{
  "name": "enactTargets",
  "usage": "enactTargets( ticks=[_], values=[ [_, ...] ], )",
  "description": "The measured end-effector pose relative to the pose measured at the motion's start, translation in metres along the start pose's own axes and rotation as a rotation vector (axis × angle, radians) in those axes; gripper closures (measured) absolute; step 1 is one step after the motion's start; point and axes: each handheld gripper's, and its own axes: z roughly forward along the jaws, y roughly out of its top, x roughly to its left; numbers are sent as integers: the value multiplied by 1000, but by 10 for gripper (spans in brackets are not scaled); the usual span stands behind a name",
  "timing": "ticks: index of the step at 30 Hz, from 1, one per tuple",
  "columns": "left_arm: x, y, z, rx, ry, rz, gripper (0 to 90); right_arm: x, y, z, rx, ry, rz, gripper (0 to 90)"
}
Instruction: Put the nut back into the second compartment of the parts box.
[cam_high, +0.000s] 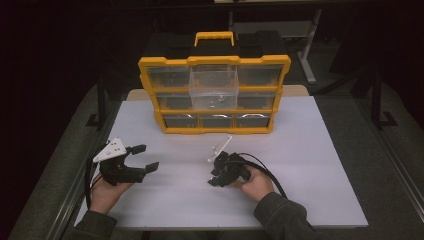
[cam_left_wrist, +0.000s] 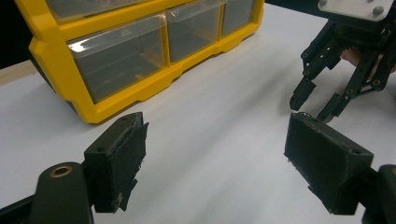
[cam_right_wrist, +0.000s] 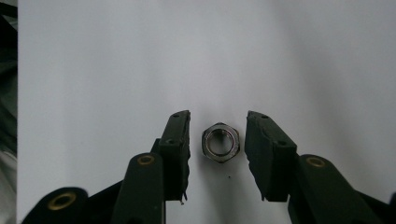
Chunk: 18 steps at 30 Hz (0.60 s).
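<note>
- In front of me, a yellow drawer organizer (cam_high: 214, 95) with a handle (cam_high: 214, 38) stands on the white tabletop (cam_high: 320, 150).
- One clear drawer (cam_high: 213, 89) — middle column — juts out.

A steel hex nut (cam_right_wrist: 221, 142) lies flat on the white tabletop (cam_right_wrist: 187, 56), its threaded hole facing up. The right gripper (cam_right_wrist: 217, 140) points down at it, one black jaw on each side of the nut. Narrow gaps show between the pads (cam_right_wrist: 180, 144) and the nut's flats, so neither touches it.
</note>
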Motion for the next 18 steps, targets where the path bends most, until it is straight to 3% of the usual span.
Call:
enactTargets(
  ticks=[11,18],
  values=[
    [0,0,1,3,3,-1,191,1,-1,9,35,-27,-39,672],
    [-1,0,1,2,3,-2,185,-2,-1,9,30,-5,-32,682]
  ],
)
